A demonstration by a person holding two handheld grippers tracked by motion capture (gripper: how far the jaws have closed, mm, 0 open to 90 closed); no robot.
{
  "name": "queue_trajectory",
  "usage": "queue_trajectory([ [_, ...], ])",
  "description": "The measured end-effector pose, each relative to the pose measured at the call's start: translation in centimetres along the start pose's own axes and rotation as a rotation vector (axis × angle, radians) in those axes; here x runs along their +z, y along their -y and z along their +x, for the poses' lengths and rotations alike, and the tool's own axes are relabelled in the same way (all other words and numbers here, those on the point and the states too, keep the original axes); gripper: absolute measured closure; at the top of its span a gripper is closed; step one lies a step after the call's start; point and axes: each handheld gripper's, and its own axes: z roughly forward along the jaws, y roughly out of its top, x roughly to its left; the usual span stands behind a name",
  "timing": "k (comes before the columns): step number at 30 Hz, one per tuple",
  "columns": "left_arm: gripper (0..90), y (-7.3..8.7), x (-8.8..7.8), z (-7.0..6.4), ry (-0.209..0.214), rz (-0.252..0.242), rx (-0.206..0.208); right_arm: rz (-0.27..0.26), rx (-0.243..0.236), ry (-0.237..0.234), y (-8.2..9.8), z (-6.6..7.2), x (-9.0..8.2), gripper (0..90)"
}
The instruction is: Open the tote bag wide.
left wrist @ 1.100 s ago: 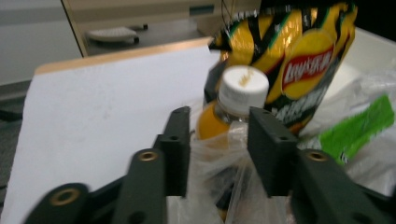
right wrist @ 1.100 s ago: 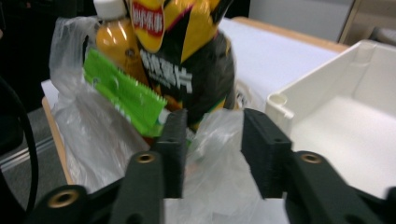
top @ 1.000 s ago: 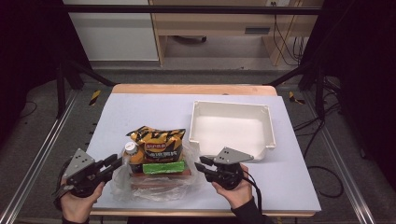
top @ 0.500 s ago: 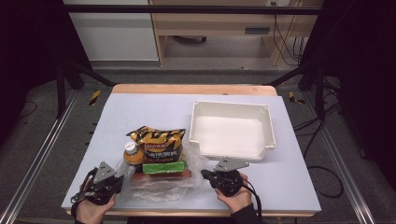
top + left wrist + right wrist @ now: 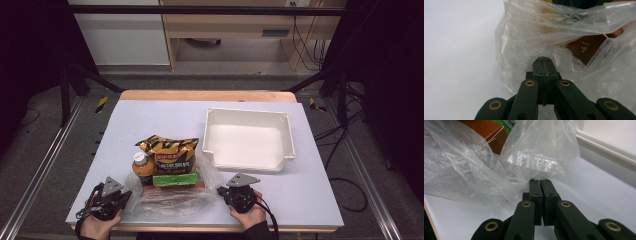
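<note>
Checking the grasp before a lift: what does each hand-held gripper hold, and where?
Both pinch the clear plastic bag: left hand-held gripper its left edge, right hand-held gripper its right edge.

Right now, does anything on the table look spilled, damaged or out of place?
Nothing stands out. The clear plastic bag lies crumpled at the table's near edge, with the snack bag, bottle and boxes at its mouth. The white tray sits empty.

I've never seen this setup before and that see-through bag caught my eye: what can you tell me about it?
The clear plastic bag is thin, crinkled film lying slumped near the table's front edge. Its open mouth spreads around a brown box. The left tool and right tool are each shut on a fold of its film at opposite sides.
</note>
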Motion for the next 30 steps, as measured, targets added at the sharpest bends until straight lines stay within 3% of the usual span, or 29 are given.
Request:
queue_trajectory([
  [5,89.9,0.2,-0.2,0.3,0.016,-0.030,-0.009,0.005,0.000,0.000,-0.1,0.1,-0.1,83.8],
  [7,89.2,0.1,-0.7,0.7,0.029,-0.081,-0.033,-0.004,-0.005,0.006,-0.1,-0.1,-0.3,80.1],
  [9,79.5,0.0,-1.3,1.1,0.044,-0.133,-0.063,-0.024,-0.002,-0.004,-0.2,-0.2,-0.8,78.1],
  [14,57.1,-0.3,-3.2,1.5,0.054,-0.251,-0.080,-0.108,-0.030,-0.019,-0.9,-0.1,-2.1,71.2],
  [20,29.4,-0.5,-5.1,1.9,0.015,-0.355,-0.111,-0.171,-0.066,-0.031,-1.9,0.3,-3.6,64.8],
  [26,25.0,-1.2,-7.2,2.3,-0.008,-0.448,-0.140,-0.210,-0.073,-0.034,-3.0,0.5,-4.4,59.4],
  [30,25.3,-2.2,-7.6,2.7,-0.029,-0.456,-0.138,-0.249,-0.083,-0.041,-3.9,0.9,-5.0,57.0],
])
